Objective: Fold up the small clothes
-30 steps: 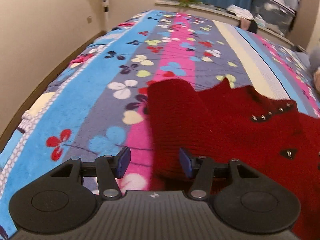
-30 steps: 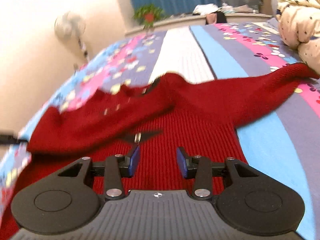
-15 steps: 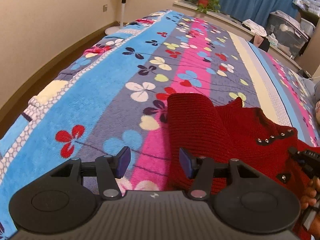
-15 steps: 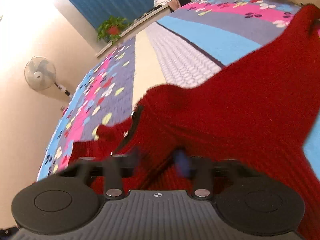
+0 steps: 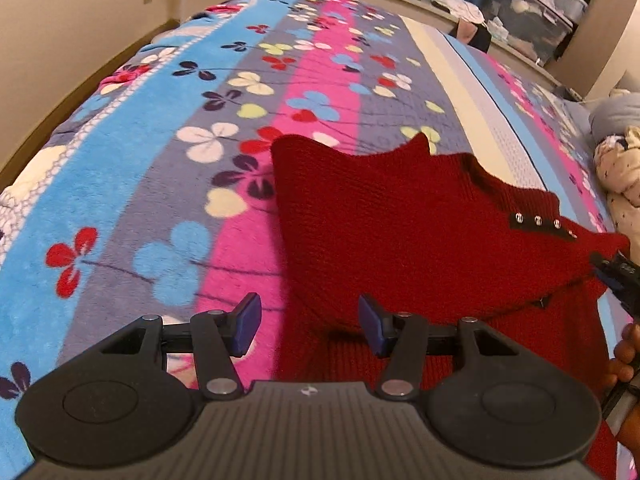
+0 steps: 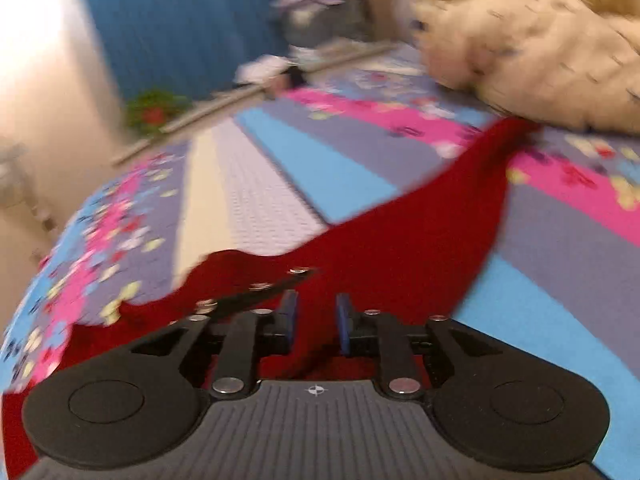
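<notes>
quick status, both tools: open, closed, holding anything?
Left tool: open, holding nothing, over the left edge of the red sweater.
Right tool: pads closed on a fold of the red sweater near its studded placket.

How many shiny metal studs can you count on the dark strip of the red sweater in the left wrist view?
4, in a row along the dark strip near the red sweater's neckline: stud, stud, stud, stud. More may be hidden past the fold.
</notes>
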